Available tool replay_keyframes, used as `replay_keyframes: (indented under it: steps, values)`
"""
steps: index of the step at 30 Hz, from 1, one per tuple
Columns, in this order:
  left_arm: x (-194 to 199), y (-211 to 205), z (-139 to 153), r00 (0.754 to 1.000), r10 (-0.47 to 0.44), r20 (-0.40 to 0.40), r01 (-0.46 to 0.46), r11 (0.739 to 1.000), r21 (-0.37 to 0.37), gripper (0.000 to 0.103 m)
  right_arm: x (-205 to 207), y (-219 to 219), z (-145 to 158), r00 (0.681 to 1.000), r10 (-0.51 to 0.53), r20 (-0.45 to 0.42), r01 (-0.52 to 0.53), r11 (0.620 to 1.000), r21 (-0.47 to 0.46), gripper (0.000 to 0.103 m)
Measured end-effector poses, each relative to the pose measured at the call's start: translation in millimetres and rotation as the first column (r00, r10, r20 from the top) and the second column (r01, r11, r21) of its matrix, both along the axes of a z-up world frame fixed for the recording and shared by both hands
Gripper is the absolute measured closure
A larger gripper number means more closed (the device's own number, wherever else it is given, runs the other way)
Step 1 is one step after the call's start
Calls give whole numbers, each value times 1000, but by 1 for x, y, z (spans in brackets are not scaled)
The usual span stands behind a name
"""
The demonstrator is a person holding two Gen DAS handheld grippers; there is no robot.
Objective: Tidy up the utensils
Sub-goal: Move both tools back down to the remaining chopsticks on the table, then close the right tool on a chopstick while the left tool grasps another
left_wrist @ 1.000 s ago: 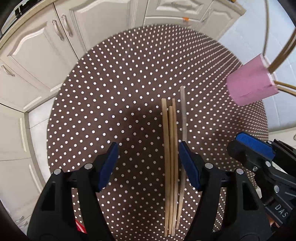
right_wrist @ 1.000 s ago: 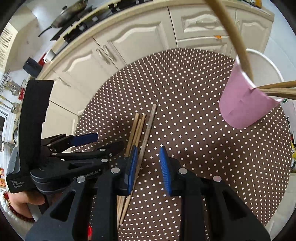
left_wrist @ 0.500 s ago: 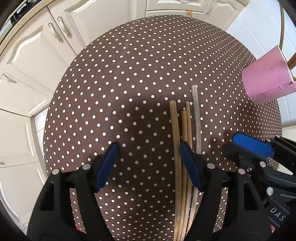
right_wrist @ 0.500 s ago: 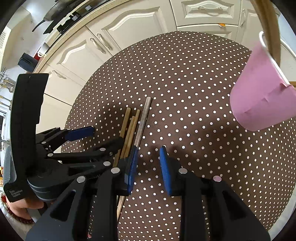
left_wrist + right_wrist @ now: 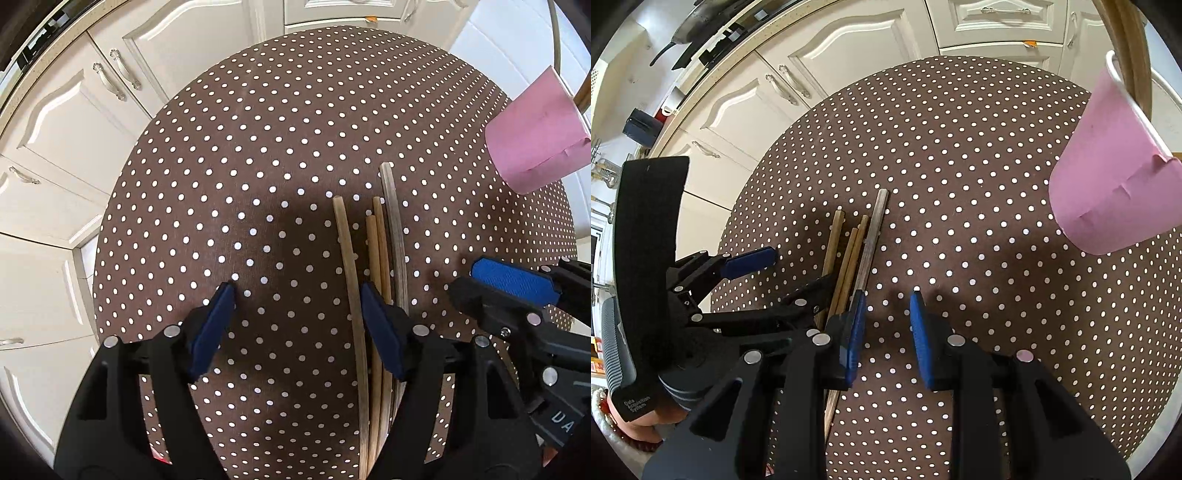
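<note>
Several wooden sticks (image 5: 376, 258) lie side by side on the round brown polka-dot table (image 5: 258, 147); they also show in the right wrist view (image 5: 855, 247). My left gripper (image 5: 297, 317) is open above the table, its right finger over the sticks, nothing between the jaws. My right gripper (image 5: 886, 325) is open and empty, its left finger at the greyish stick (image 5: 873, 236). A pink cup (image 5: 535, 140) holding wooden utensils stands at the right; it also shows in the right wrist view (image 5: 1108, 173).
White kitchen cabinets (image 5: 92, 122) surround the table at the back and left. The table edge curves close on the left. A counter with a pan (image 5: 687, 33) runs at the upper left of the right wrist view.
Both grippers have pulled back slightly along the sticks, so more of the table shows. The sticks and cup have not moved. Both grippers stay open.
</note>
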State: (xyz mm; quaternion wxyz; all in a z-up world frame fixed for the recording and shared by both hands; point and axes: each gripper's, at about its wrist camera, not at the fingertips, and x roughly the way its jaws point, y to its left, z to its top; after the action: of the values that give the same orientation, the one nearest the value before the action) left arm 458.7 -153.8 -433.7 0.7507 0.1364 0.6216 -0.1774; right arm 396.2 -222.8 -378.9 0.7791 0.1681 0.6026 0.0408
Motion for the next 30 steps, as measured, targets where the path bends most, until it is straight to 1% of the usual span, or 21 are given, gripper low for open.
replay_keyframes:
  steps: [7,10,13,16,18,19,22,25,28,30]
  values:
    - [-2,16,6,1000,13,3,-12,1000,-25,54,6,10,-4,1000,8,-14,-8,1000,14,79]
    - [-2,23,7,1000,15,7,-15,999,-40,59,10,15,-6,1000,20,-20,-20,1000,18,79]
    - [1,39,6,1000,22,3,-22,998,-57,66,18,24,-9,999,41,-28,-40,999,12,79]
    - [3,49,6,999,38,-7,-39,996,-84,69,26,32,-13,997,65,-43,-67,997,-25,79]
    - [6,50,4,999,39,-8,-40,995,-90,69,28,37,-18,995,84,-60,-87,995,-45,80]
    - [5,51,4,999,38,-5,-39,995,-90,70,30,40,-21,993,97,-65,-102,992,-71,81]
    - [4,53,4,999,43,-2,-43,994,-97,70,32,45,-20,991,126,-52,-131,986,-100,81]
    - [4,53,3,999,40,1,-40,995,-94,70,33,43,-22,990,129,-55,-134,987,-91,83]
    - [1,52,5,999,36,2,-35,995,-96,70,32,35,-25,992,104,-67,-109,992,-68,91]
    - [0,52,5,999,37,2,-37,995,-96,70,30,33,-26,993,89,-71,-93,994,-54,91]
